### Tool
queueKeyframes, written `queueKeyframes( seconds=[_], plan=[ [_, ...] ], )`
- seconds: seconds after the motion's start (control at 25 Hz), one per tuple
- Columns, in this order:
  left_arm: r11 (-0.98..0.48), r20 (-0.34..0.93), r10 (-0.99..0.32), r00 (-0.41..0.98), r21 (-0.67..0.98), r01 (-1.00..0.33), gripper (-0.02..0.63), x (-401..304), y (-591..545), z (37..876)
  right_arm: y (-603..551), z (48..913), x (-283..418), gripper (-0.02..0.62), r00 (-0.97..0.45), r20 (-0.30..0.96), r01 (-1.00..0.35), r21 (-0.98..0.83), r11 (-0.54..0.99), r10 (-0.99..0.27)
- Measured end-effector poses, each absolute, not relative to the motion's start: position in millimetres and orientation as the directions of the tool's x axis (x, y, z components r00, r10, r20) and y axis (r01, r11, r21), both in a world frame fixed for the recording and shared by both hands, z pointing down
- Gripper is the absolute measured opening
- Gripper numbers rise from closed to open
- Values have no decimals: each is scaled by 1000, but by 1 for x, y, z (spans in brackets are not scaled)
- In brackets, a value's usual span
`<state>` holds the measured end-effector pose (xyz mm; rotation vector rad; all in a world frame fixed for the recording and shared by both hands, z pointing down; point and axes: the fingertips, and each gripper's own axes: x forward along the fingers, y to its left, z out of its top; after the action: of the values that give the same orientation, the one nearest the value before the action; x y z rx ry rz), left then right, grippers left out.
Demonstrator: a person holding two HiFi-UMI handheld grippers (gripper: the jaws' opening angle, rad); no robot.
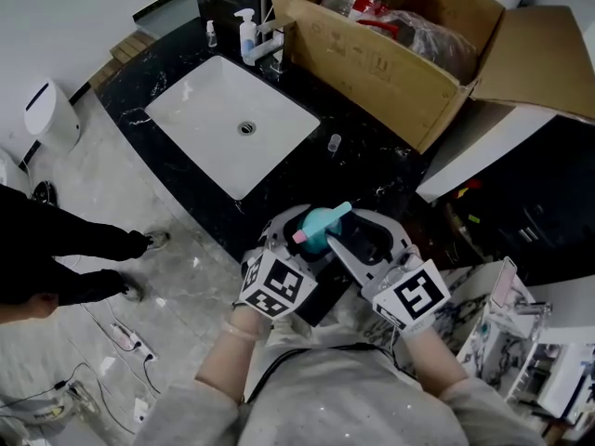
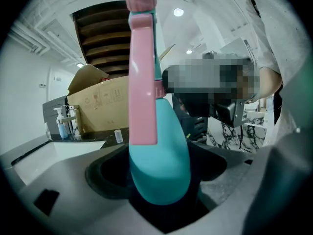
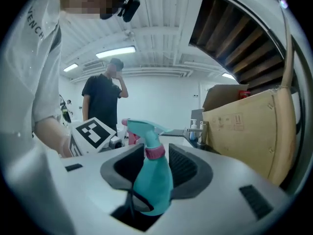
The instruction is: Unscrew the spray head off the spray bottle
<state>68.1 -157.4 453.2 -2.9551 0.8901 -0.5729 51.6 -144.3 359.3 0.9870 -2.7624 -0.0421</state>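
Over the black desk, six o'clock of the sink, the left hand-held gripper pinches the spray bottle. The right hand-held gripper clamps it around the collar. Unscrewing seems about to begin, and the next move probably calls for a firm twist.

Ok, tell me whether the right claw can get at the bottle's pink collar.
Probably yes: the pink collar sits between the pads of the right claw, nothing in the way. The left claw holds the bottle lower down.
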Motion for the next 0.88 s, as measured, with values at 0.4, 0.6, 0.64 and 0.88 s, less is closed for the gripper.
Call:
queueKeyframes(
  seconds=[0.4,0.6,0.64,0.88],
  plan=[
    [-838,344,-535,772,-101,-535,364,69,-157,453,-154,354,33,144,-779,152,-589,153,794,-608],
    [-842,345,-529,775,-99,-531,364,69,-157,453,-152,352,40,138,-834,125,-529,101,843,-538],
    [-843,345,-528,776,-98,-529,364,69,-157,453,-152,351,40,137,-839,114,-525,89,846,-533],
    [-848,346,-518,782,-92,-521,364,70,-158,453,-152,349,43,133,-855,30,-516,46,855,-517]
  ],
)
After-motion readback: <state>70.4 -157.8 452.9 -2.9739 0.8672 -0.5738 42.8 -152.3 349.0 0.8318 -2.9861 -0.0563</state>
